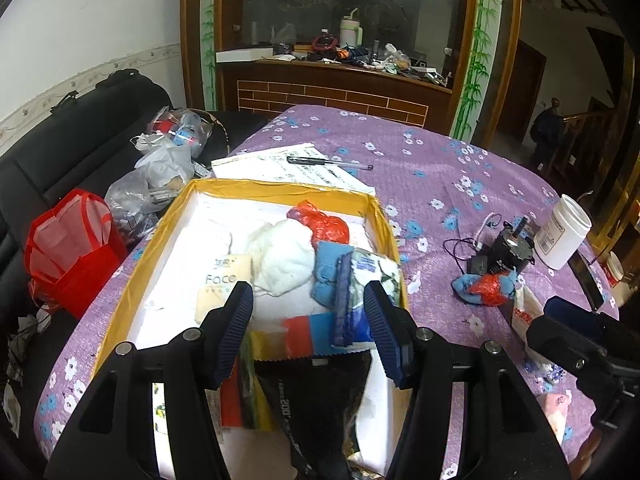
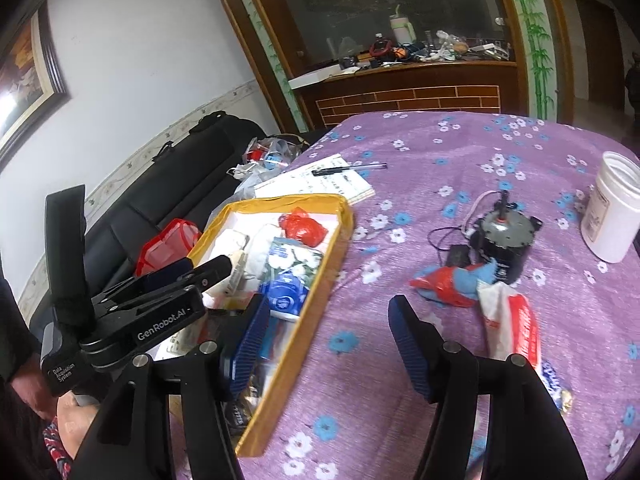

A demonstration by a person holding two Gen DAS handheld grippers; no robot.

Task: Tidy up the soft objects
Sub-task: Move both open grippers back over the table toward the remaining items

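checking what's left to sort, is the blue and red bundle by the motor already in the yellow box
No, the blue and red bundle lies on the purple tablecloth beside the motor, outside the yellow box.

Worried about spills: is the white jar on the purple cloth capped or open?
Open. The white jar stands upright with no lid; its bare rim and hollow mouth show.

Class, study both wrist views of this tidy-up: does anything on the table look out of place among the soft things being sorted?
Yes. A hard black motor with trailing wires stands on the purple tablecloth, right beside a red-and-blue soft bundle still outside the yellow-rimmed box. It looks odd because it is no soft object, and its wires lie loose beside the bundle.
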